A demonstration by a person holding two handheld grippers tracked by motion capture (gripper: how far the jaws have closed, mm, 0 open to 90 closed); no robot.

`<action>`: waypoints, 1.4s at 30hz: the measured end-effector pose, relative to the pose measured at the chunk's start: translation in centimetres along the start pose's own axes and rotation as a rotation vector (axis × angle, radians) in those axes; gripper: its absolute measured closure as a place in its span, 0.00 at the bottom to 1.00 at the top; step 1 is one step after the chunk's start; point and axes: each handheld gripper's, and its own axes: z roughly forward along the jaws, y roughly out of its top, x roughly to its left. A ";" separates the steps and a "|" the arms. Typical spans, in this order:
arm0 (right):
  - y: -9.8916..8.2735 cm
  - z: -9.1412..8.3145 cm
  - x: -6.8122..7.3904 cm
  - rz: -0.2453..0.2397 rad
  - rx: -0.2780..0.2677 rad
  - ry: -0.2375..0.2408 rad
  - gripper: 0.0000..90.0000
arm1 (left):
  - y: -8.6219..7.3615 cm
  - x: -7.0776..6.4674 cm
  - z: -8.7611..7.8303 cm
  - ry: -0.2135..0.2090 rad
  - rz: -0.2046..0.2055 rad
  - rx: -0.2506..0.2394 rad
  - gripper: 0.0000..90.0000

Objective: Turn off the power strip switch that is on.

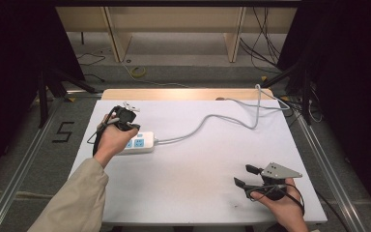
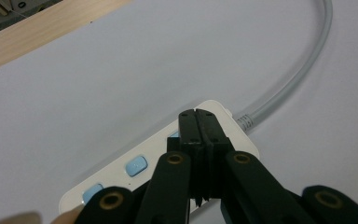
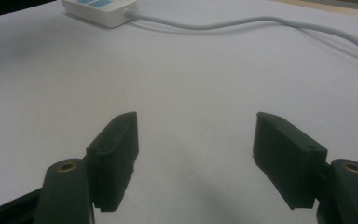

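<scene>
A white power strip (image 1: 140, 143) with blue sockets lies at the table's left, and its grey cable (image 1: 207, 118) curves off to the back right. My left gripper (image 1: 129, 126) hovers over the strip, held in a hand with a beige sleeve. In the left gripper view its jaws (image 2: 196, 116) are pressed together with nothing between them, their tips above the cable end of the strip (image 2: 158, 144); whether they touch it I cannot tell. My right gripper (image 1: 245, 175) rests near the front right, open and empty (image 3: 196, 135), pointing toward the distant strip (image 3: 100, 9).
The white table top (image 1: 198, 164) has a wooden strip (image 1: 183, 94) along its back edge. The cable (image 3: 242, 22) crosses the far middle and drops off the back right corner. Beyond the table are floor, loose wires and wooden legs.
</scene>
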 end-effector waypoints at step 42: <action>0.0 0.0 -0.1 -0.001 -0.001 0.006 0.36 | 1.7 1.0 3.3 0.020 0.007 0.126 0.99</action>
